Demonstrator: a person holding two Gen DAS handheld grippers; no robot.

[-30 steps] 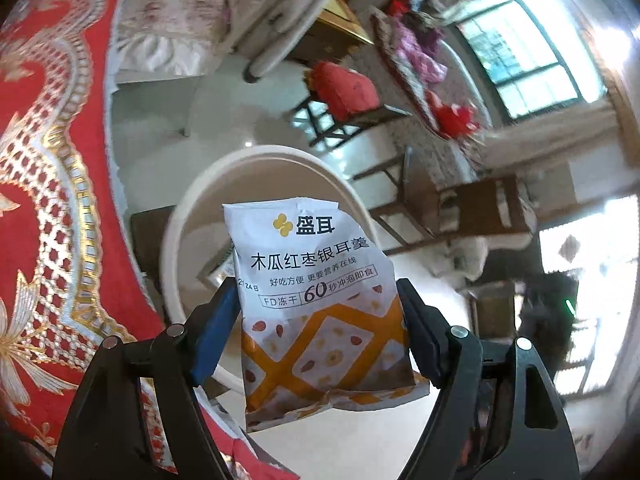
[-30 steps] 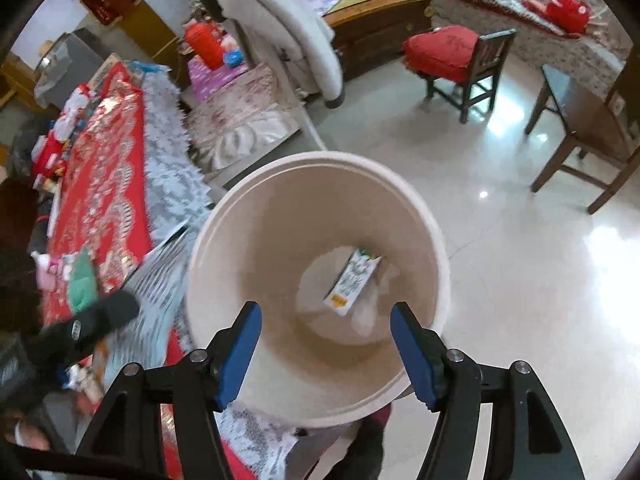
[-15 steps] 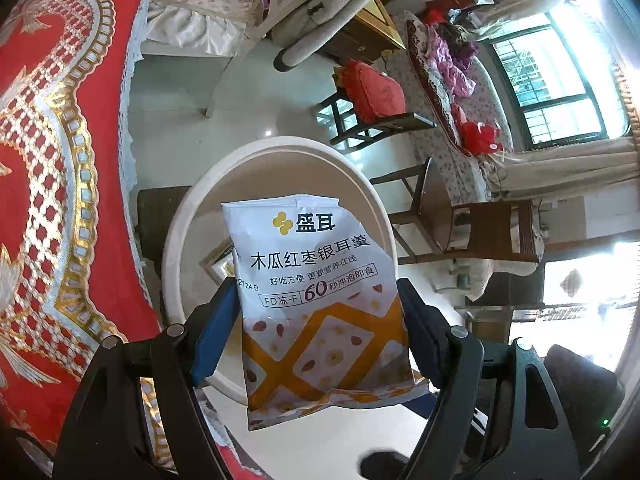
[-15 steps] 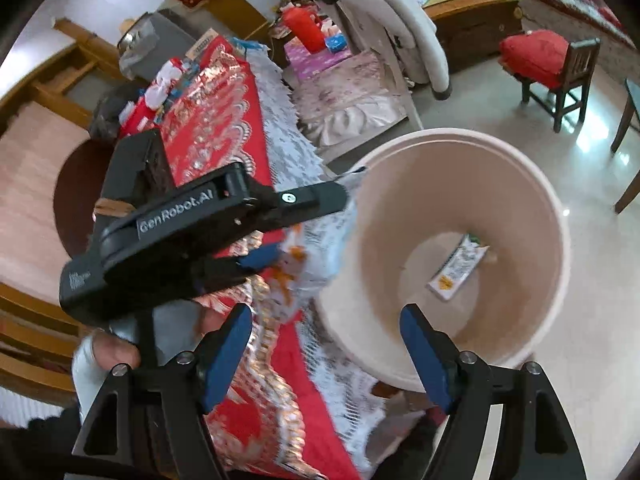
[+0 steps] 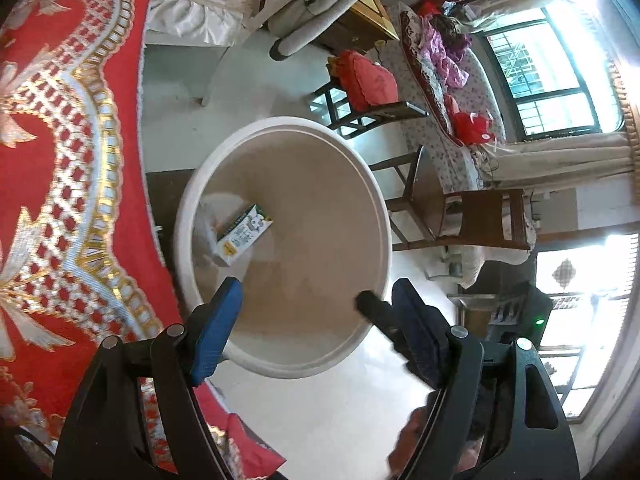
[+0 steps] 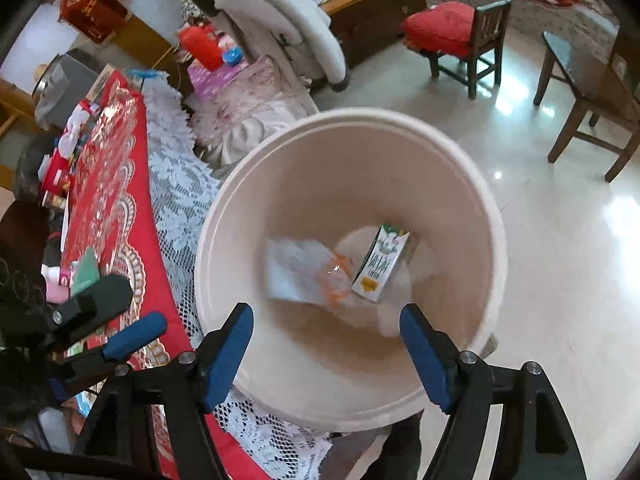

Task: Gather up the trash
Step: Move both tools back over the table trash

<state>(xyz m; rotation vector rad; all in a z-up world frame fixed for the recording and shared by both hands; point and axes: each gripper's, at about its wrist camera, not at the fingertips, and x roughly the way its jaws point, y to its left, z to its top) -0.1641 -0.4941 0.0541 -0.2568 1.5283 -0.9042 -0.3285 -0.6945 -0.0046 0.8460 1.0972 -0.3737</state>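
Note:
A cream round trash bin stands on the floor beside the table. A small white and green carton lies at its bottom. A white and orange snack packet shows blurred inside the bin in the right wrist view. My left gripper is open and empty above the bin's near rim; it also shows at the left of the right wrist view. My right gripper is open and empty over the bin.
A table with a red and gold cloth and white lace edge lies left of the bin, with several items at its far end. Wooden chairs with red cushions and a dark wooden table stand on the glossy floor.
My left gripper has opened and let go of the snack packet, which has fallen into the bin. The right gripper view has swung back over the bin.

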